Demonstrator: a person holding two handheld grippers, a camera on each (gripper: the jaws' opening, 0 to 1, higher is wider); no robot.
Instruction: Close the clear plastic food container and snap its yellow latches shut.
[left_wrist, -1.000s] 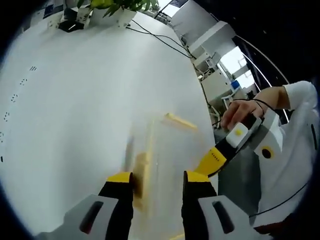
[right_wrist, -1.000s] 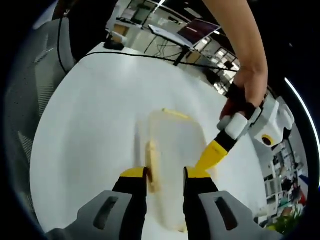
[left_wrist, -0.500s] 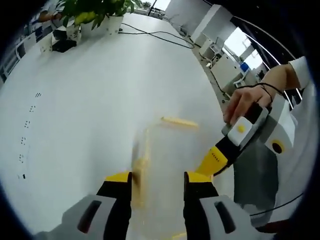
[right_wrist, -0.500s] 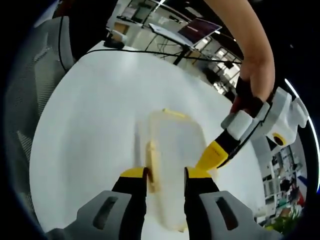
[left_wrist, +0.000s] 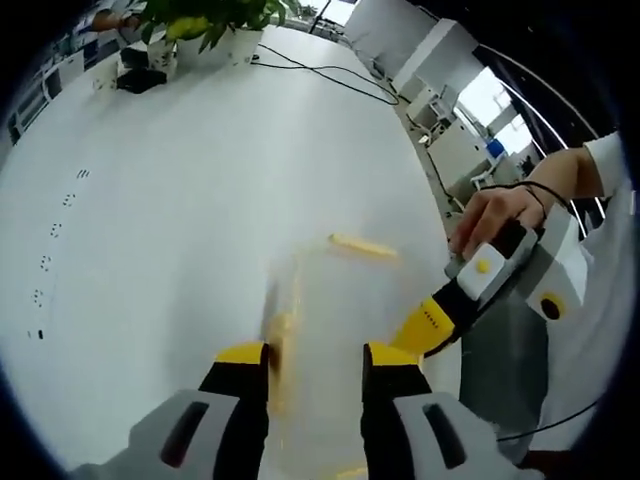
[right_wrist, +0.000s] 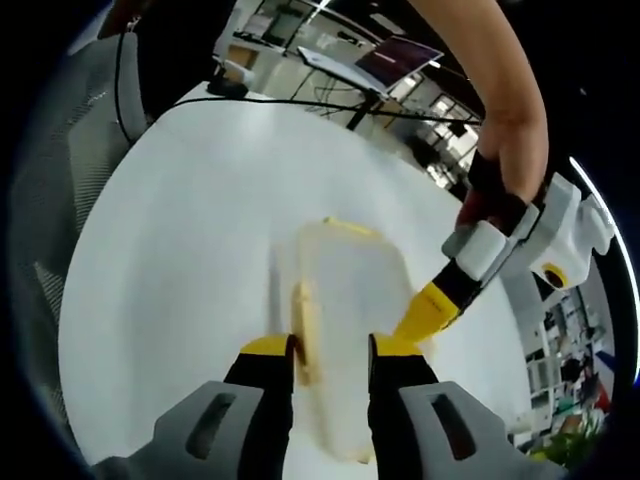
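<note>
Clear plastic container (right_wrist: 345, 330) lies lid-down-closed on the white table (right_wrist: 180, 250). My left gripper (left_wrist: 314, 357) and right gripper (right_wrist: 331, 349) are both spread, jaws straddling a yellow latch (right_wrist: 305, 330).

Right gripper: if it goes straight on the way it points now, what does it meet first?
Most likely the clear container: its lid lies just past the right gripper, a yellow latch beside one finger.

Container (right_wrist: 345, 300) – clear, slightly cloudy plastic, smooth; latches (right_wrist: 305, 330) opaque yellow plastic. Table (left_wrist: 180, 200) is smooth matt white. Gripper (right_wrist: 322, 350) tips glossy yellow over black – grey plastic bodies.
</note>
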